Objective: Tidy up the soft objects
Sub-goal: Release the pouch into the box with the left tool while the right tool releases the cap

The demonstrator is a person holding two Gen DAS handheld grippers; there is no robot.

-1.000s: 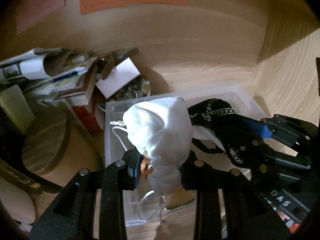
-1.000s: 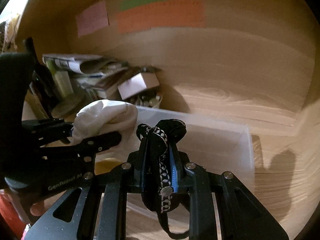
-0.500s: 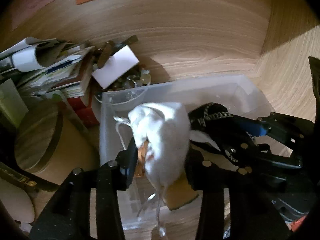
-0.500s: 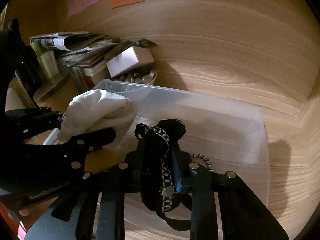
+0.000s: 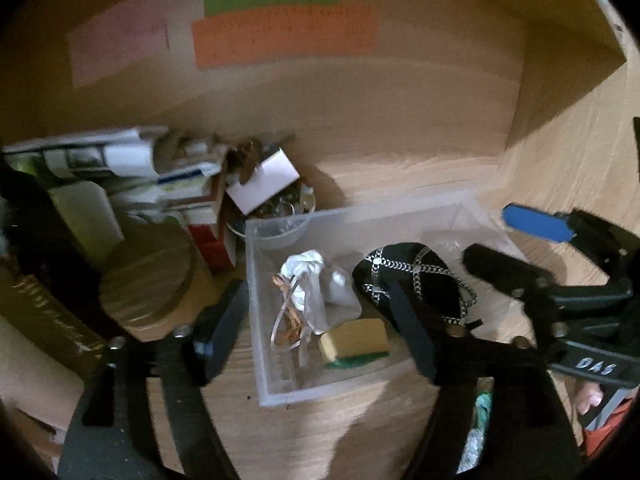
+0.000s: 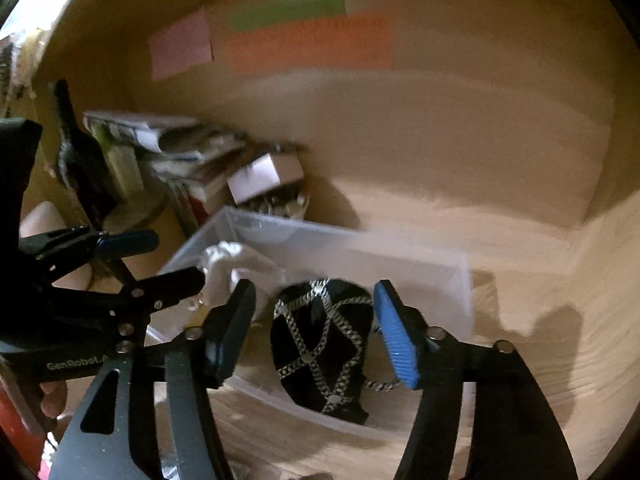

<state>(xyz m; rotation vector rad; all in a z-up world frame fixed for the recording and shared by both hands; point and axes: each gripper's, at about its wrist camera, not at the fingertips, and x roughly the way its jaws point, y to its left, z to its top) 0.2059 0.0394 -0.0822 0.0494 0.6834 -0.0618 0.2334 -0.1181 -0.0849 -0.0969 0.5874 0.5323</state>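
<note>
A clear plastic bin (image 5: 256, 320) (image 6: 436, 276) stands on the wooden shelf. In it lie a white drawstring pouch (image 5: 320, 284) (image 6: 236, 268), a black pouch with silver chain pattern (image 5: 416, 280) (image 6: 320, 340) and a yellow-green sponge (image 5: 354, 342). My left gripper (image 5: 316, 332) is open and empty, held above the bin's front over the white pouch. My right gripper (image 6: 316, 328) is open and empty, above the black pouch; it also shows in the left wrist view (image 5: 508, 240).
A round wooden lid (image 5: 148, 272), stacked books and papers (image 5: 120, 168), a small white box (image 5: 262, 180) and a bowl of small items (image 5: 284, 212) crowd the left. The shelf's back wall carries coloured notes (image 5: 284, 36). The side wall (image 5: 568, 168) is at the right.
Both grippers have opened and let go. The white pouch and the black pouch now lie in the bin. Both grippers have pulled back and up.
</note>
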